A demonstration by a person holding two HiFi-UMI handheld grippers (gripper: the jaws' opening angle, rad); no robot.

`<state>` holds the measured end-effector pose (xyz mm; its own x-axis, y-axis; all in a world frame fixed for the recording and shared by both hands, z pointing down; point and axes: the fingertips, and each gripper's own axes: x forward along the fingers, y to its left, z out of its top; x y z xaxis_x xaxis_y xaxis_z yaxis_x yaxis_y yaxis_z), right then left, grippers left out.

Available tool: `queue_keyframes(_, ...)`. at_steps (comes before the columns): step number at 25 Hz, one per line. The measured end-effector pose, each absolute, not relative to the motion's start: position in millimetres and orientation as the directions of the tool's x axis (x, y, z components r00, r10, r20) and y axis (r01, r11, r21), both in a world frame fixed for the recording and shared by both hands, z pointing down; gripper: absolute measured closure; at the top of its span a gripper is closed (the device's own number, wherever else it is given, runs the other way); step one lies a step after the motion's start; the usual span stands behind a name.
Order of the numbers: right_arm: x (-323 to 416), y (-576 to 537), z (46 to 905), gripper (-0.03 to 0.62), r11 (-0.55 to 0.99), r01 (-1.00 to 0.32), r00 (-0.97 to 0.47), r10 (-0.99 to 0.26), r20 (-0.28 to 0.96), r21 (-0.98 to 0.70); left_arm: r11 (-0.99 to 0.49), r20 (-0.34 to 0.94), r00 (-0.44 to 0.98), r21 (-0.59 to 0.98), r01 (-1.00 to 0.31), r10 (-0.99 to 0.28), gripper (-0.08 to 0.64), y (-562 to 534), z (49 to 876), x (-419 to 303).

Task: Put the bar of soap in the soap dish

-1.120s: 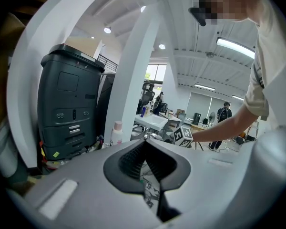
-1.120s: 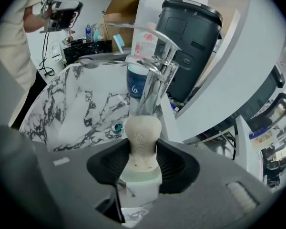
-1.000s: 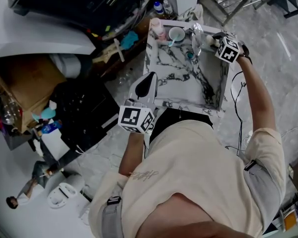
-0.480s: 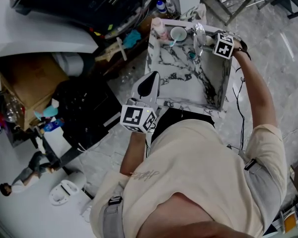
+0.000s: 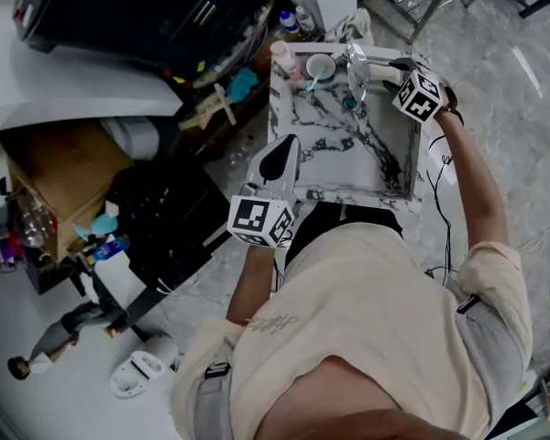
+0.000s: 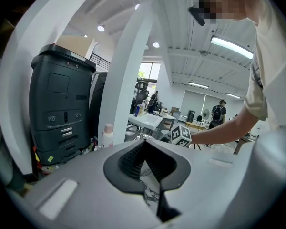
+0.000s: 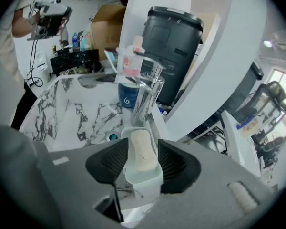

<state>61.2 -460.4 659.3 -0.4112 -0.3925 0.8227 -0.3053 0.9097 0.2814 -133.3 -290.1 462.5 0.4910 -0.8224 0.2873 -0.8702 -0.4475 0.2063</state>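
Right claw [image 7: 142, 146]: the jaws are opening. The soap dish [image 7: 144, 178] lies between the two ribbed pads [image 7: 115, 160], and neither pad presses on it, so the claw is released. It points steeply down at the back rim of the marble washbasin [image 5: 335, 159], close to the back right corner.

Bar of soap [image 7: 142, 152]: pale, oblong, lying lengthwise inside the soap dish. The dish is a light, translucent tray that sits on the back rim, just beside the base of the chrome faucet [image 7: 145, 97] and on the side nearer the right corner.

Left claw [image 6: 144, 146]: the jaws are clenched, with their tips meeting and nothing between them. It is held at the left edge of the washbasin near the front left corner, well apart from the dish and pointing roughly level across the basin.

Other items on the back rim: a blue cup [image 7: 127, 99] stands left of the faucet, and a pink-capped bottle [image 5: 282, 55] stands at the back left corner. The basin floor shows a teal drain plug [image 5: 349, 103] below the faucet spout.
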Motion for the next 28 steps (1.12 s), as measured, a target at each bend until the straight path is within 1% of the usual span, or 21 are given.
queue_keyframes(3,72.0,-439.4,631.7,0.393,0.856,-0.419,-0.434,-0.482,0.761,0.303,-0.483,0.258,0.525,0.211,-0.850,-0.811,0.544,-290.8,460.4,-128.7)
queue_keyframes(6,84.8,-405.8,604.1,0.394,0.788,-0.551,-0.450,-0.558,0.697,0.275,-0.510,0.232,0.553,0.221,-0.831,-0.800,0.543,-288.6,459.7,-127.0)
queue_keyframes(9,87.6,-366.7,572.9,0.395,0.724,-0.664,-0.493,-0.613,0.617,0.188,-0.538,0.222,0.578,0.218,-0.814,-0.785,0.544,-285.2,460.8,-126.8)
queue_keyframes(10,85.7,-353.7,561.9,0.404,0.701,-0.698,-0.513,-0.632,0.580,0.147,-0.548,0.226,0.587,0.216,-0.808,-0.777,0.543,-284.1,462.4,-127.3)
queue_keyframes(13,85.2,-323.8,529.8,0.410,0.631,-0.775,-0.544,-0.693,0.473,0.032,-0.571,0.226,0.610,0.218,-0.791,-0.759,0.544,-284.4,464.3,-126.1)
queue_keyframes(16,87.8,-302.0,499.7,0.411,0.568,-0.823,-0.537,-0.756,0.374,-0.033,-0.595,0.208,0.632,0.215,-0.774,-0.747,0.545,-285.6,461.9,-122.9)
queue_keyframes(20,86.4,-273.6,466.8,0.454,0.531,-0.842,-0.535,-0.801,0.268,-0.095,-0.634,0.189,0.664,0.196,-0.748,-0.724,0.543,-284.7,454.2,-117.9)
queue_keyframes(22,87.2,-261.9,448.9,0.487,0.524,-0.847,-0.529,-0.817,0.229,-0.087,-0.652,0.169,0.680,0.198,-0.732,-0.713,0.544,-282.8,443.8,-116.3)
queue_keyframes(25,91.7,-247.9,420.2,0.574,0.511,-0.856,-0.517,-0.840,0.165,-0.081,-0.671,0.129,0.696,0.191,-0.717,-0.707,0.543,-281.4,425.1,-113.6)
queue_keyframes(26,92.6,-243.4,411.3,0.591,0.509,-0.855,-0.519,-0.843,0.140,-0.104,-0.676,0.119,0.699,0.184,-0.714,-0.706,0.544,-280.8,419.3,-112.7)
queue_keyframes(28,93.8,-235.5,396.4,0.591,0.503,-0.851,-0.520,-0.848,0.106,-0.149,-0.686,0.103,0.705,0.173,-0.707,-0.701,0.543,-277.7,408.0,-111.0)
